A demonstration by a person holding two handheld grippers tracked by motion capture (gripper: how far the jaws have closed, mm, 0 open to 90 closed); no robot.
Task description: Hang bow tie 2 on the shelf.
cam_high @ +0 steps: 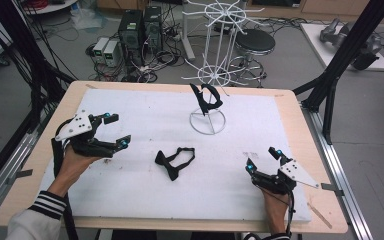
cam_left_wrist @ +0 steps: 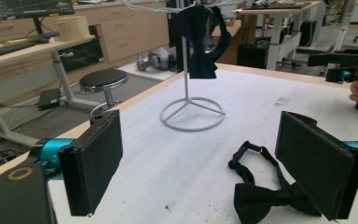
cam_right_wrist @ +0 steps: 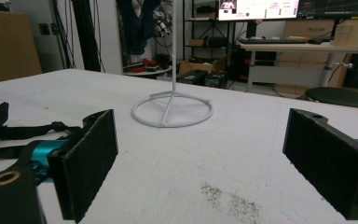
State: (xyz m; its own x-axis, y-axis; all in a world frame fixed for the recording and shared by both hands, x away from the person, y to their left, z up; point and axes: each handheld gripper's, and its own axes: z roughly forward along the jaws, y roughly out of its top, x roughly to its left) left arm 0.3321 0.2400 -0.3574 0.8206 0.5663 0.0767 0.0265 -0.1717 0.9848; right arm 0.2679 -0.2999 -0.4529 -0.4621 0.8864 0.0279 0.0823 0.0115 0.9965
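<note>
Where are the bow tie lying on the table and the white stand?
bow tie (cam_high: 172,167), high view, on its knot end.
white stand (cam_high: 207,121), high view, on its ring base.

Occlusions and frame cut-offs

Bow tie on the table (cam_left_wrist: 261,196) is part-covered by the left gripper's (cam_left_wrist: 214,163) far jaw and cut by the bottom edge in the left gripper view; in the right gripper view its strap (cam_right_wrist: 9,130) is cut at the left edge, the bow hidden behind the right gripper's (cam_right_wrist: 214,163) jaw. White stand (cam_right_wrist: 172,109) is cropped at the top; the hung bow tie (cam_right_wrist: 137,21) is blurred.
</note>
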